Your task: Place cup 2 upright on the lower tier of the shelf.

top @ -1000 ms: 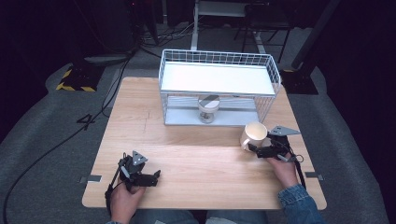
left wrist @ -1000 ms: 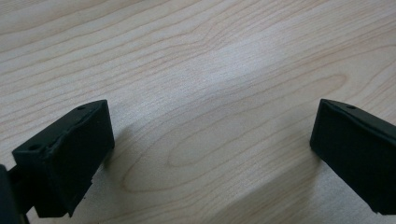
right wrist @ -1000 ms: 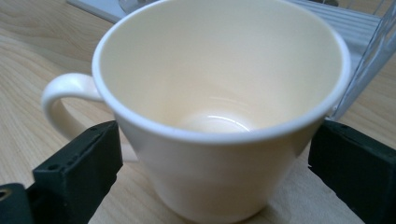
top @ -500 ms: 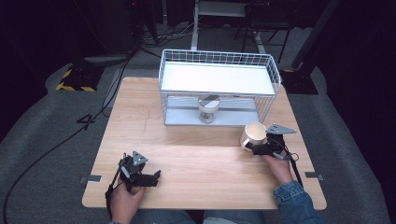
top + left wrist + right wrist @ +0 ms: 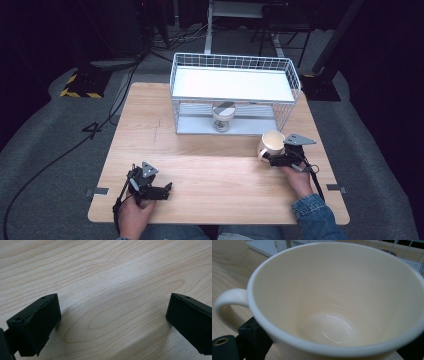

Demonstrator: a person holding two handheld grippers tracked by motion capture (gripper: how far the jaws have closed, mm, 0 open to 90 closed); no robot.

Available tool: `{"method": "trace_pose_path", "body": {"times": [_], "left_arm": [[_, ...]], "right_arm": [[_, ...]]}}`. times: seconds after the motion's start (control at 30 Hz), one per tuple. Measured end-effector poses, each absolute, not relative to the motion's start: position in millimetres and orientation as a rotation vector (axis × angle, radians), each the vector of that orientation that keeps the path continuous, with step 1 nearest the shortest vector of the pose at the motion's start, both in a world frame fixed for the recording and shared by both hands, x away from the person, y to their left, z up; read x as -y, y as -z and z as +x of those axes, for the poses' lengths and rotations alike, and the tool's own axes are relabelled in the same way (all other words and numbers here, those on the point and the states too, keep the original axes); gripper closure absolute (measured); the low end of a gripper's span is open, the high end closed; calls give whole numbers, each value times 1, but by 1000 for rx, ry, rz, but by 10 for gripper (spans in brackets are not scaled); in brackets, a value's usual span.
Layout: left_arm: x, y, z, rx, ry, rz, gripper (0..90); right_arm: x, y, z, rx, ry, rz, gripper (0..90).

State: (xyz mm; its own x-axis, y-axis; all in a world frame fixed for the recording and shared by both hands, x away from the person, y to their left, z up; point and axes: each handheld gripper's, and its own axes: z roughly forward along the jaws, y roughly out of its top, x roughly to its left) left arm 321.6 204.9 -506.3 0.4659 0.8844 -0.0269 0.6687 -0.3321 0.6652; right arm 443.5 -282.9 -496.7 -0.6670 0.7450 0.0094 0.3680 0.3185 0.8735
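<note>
Since the cream mug (image 5: pixel 270 144) is already between the right gripper's (image 5: pixel 274 159) jaws, the step in hand looks like carrying it toward the wire rack (image 5: pixel 234 95), and that is best done slowly, keeping the mug upright and clear of the rack's front wires.

Nearest the person, at about seven o'clock on the wooden table (image 5: pixel 200 150), the left gripper (image 5: pixel 159 189) rests low over bare wood; in its own view the jaws stand wide apart with nothing between them.

At about four o'clock, the right gripper's jaws sit against the mug's lower wall on either side, closed on it; the handle (image 5: pixel 229 302) sticks out to one side in the right gripper view.

Farther off, at twelve o'clock, a small jar (image 5: pixel 223 116) stands on the rack's lower level.
</note>
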Motion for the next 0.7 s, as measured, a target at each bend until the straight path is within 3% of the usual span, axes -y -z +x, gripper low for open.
{"method": "trace_pose_path", "body": {"times": [0.7], "left_arm": [[-205,506,322,-1283,-456,2103,2]], "right_arm": [[284,486,434,-2192,-1287,980,79]]}}
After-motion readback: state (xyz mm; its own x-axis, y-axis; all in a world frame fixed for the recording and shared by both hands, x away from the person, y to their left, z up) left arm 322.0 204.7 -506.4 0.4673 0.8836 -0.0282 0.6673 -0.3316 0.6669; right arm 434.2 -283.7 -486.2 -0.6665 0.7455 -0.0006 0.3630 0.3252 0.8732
